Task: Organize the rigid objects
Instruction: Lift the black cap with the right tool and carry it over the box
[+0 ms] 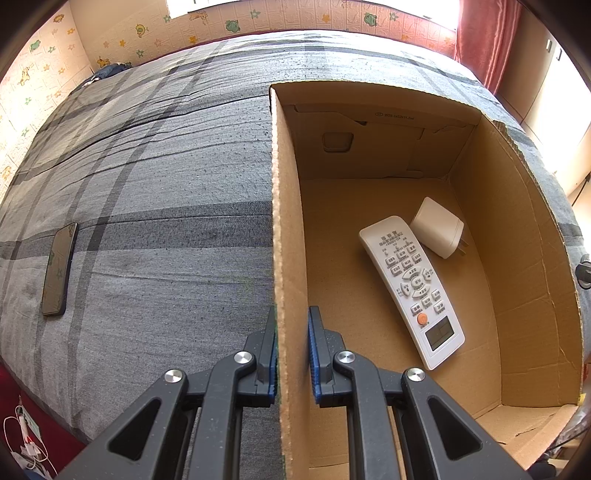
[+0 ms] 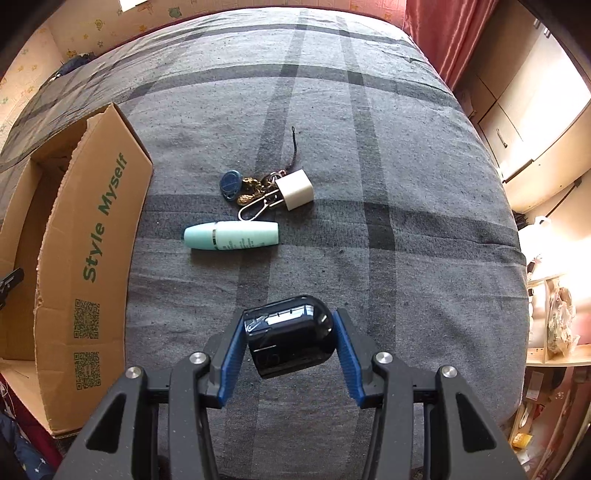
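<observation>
My left gripper [image 1: 291, 328] is shut on the left wall of the cardboard box [image 1: 286, 229], one finger outside, one inside. Inside the box lie a white remote control [image 1: 413, 288] and a white charger plug [image 1: 437, 227]. My right gripper [image 2: 290, 332] is shut on a glossy black rounded case [image 2: 290, 338], held just above the bed. Ahead of it on the grey plaid bedspread lie a mint-green tube [image 2: 231, 236], a bunch of keys with a blue fob [image 2: 245, 190] and a white cube charger [image 2: 294, 189]. The box [image 2: 92, 258] stands to the left.
A black phone [image 1: 59, 269] lies on the bedspread at the far left. A red curtain [image 2: 439, 33] and cabinets stand to the right of the bed. A shelf with clutter [image 2: 554, 325] is at the right edge.
</observation>
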A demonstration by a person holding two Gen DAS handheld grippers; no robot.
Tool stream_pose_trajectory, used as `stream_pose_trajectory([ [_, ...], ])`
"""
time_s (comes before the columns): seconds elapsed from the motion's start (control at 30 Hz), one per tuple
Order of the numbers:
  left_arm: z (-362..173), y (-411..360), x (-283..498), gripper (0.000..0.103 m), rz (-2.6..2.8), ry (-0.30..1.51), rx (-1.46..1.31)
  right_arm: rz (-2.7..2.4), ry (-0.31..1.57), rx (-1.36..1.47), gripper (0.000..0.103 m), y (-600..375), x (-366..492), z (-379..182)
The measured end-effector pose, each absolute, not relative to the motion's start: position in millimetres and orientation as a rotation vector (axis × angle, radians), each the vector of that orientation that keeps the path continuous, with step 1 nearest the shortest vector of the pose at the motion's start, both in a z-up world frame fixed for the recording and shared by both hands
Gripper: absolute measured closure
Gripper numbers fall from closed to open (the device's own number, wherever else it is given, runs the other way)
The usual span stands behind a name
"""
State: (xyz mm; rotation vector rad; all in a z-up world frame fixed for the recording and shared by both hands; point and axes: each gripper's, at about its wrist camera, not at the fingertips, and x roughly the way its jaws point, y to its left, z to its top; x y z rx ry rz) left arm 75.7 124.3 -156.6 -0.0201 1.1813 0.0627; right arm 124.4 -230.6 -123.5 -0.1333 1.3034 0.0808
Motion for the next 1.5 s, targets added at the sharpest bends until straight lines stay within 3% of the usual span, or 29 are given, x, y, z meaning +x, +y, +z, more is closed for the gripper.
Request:
stream_pose_trajectory([
  [0.7,-156,124,77,0.089,0.064,1.183,-0.018,0.395,1.161,-0.305,0.053,-101,104,-43],
  [1.17,-156,125,77,0.089,0.064,1.182,-0.019,0.514,1.169,-0.33,0.053,-18,117,-68],
  [1.5,-156,125,77,0.089,0.064,1.182,-0.022,0.489,1.255,-0.386,0.053,19,141,-114],
])
